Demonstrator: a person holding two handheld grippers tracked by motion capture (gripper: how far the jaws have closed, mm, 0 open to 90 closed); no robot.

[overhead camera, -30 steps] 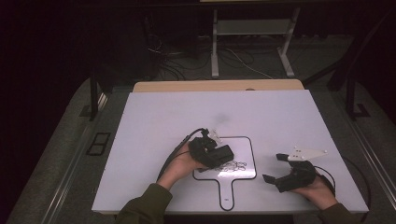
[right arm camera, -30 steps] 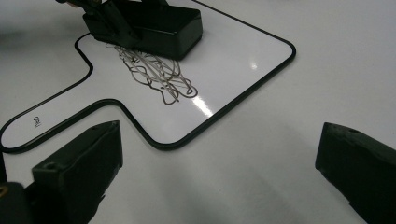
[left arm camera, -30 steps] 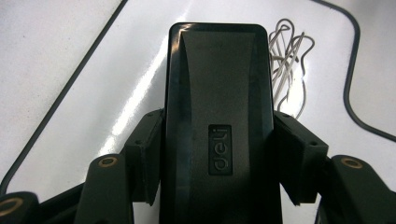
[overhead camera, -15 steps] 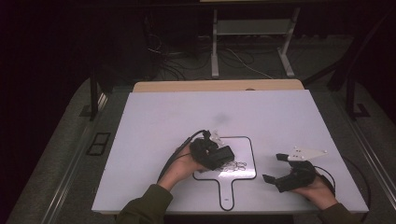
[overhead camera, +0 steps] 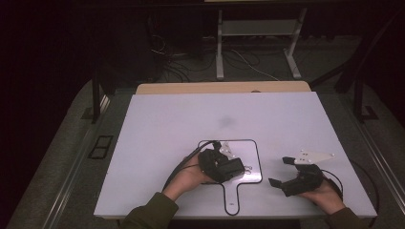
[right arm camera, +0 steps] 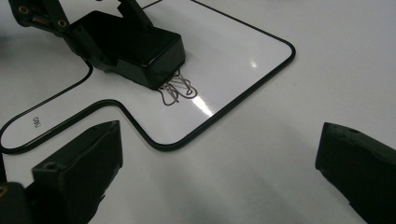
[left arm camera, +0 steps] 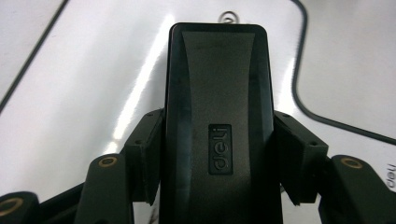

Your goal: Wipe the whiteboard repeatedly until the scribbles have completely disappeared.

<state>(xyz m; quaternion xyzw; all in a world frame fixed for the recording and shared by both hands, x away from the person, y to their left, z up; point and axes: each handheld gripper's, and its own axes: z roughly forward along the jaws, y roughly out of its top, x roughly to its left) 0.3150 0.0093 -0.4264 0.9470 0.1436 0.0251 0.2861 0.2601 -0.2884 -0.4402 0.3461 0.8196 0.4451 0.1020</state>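
The left hand-held gripper (overhead camera: pixel 228 168) is clamped on a black Deli box (left arm camera: pixel 218 116), apparently a paper-clip dispenser, with its front end lowered onto a few paper clips (right arm camera: pixel 177 90) lying just ahead of the jaws inside the outlined paddle shape (overhead camera: pixel 260 162) on the counter (overhead camera: pixel 167 124). The right hand-held gripper (overhead camera: pixel 286 172) rests well to the side, jaws apart and empty. I judge the clips are being gathered, with pickup still unfinished.

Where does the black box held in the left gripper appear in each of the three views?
High view: the black box is low and centre, on the outlined board.
Left gripper view: it stands in the middle, between the fingers.
Right gripper view: it is at the upper left, over the paper clips.
Shared landmark: the board's black outline.
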